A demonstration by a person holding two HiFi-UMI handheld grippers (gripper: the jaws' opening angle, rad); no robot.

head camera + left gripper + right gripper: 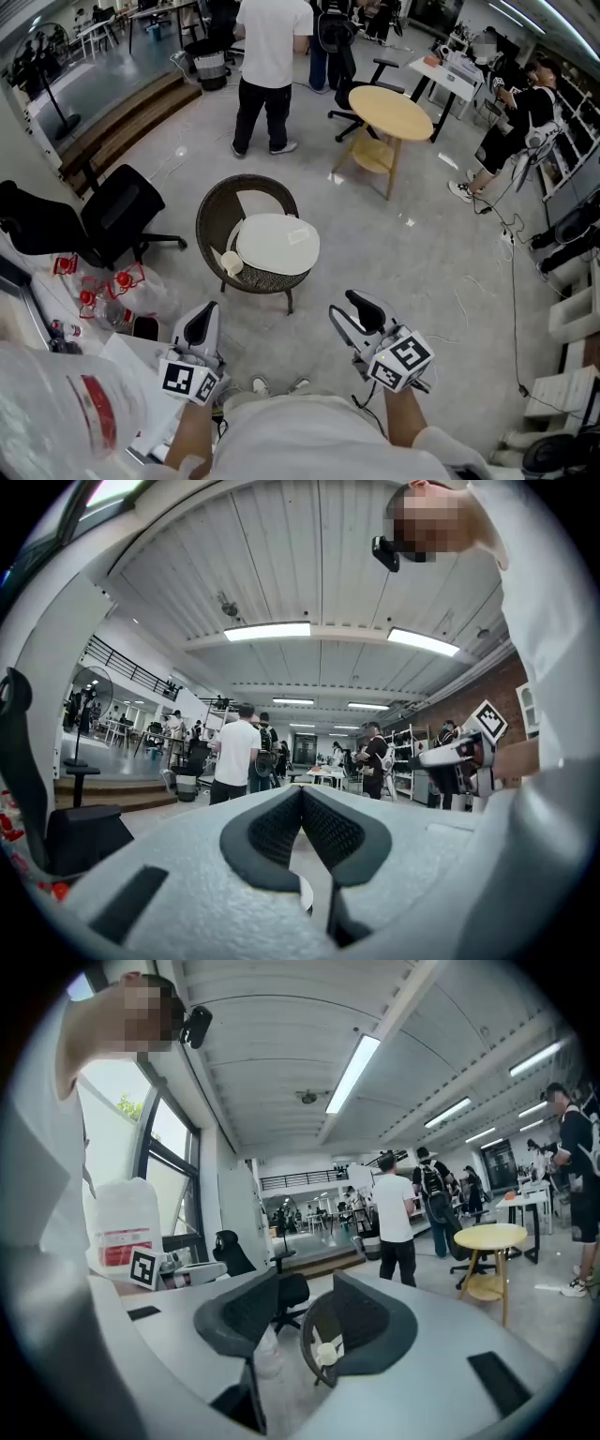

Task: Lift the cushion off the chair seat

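One bowl-shaped wicker chair [217,217] stands on the floor ahead of the person. The round white cushion [277,244] lies in its seat, well apart from both grippers. A small pale cup-shaped thing [231,262] sits at the seat's front-left edge, touching the cushion; what it is I cannot tell. At the left edge of the head view lie several clear bottles with red caps [98,298]. A big translucent jug with a red label [89,412] stands close at the lower left.

The left gripper [200,319] is held low before the person, its jaws closed tip to tip with nothing between them. The right gripper [353,314] has its jaws a narrow way apart and empty; in its own view the chair shows through the gap.

The grey floor [375,244] is smooth and glossy, with a thin cable [513,281] trailing along the right. Beyond the wicker chair are a round wooden table [389,112] with a lower shelf, a black office chair [112,220] at the left, and a person in a white shirt [272,56] standing with their back turned. Strip lights [267,630] run along the ribbed ceiling.
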